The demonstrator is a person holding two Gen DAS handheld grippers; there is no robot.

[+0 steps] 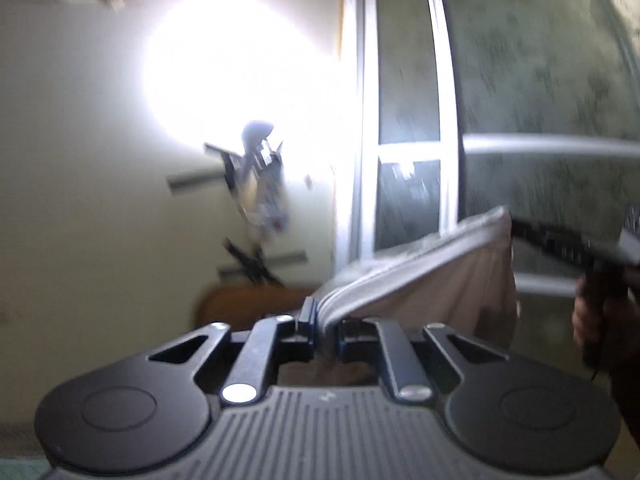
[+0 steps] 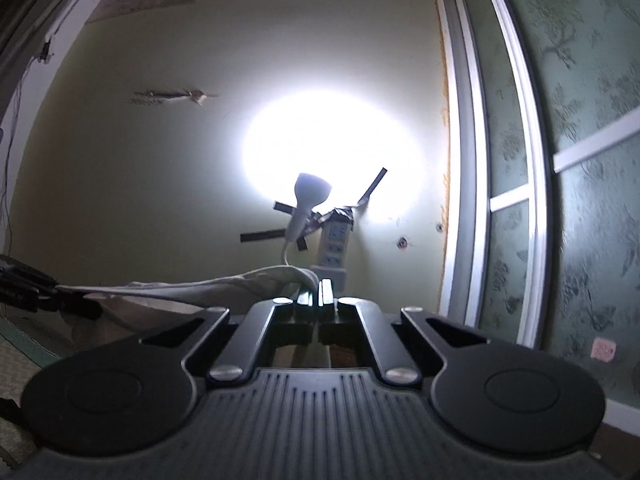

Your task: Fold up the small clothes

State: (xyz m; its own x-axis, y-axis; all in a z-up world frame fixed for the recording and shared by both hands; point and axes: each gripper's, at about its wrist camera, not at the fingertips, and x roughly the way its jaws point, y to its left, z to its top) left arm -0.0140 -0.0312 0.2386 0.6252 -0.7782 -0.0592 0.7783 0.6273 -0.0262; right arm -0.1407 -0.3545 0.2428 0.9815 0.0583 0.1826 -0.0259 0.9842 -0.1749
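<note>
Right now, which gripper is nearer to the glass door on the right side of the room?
Right. The right gripper, shut on the pale garment, is on the side toward the glass door; the left gripper holds the garment's opposite end, farther away.

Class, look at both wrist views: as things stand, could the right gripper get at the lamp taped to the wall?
Probably not. The right gripper is shut on the white garment, whose other end the left gripper clamps; the lamp looks well beyond its jaws.
</note>
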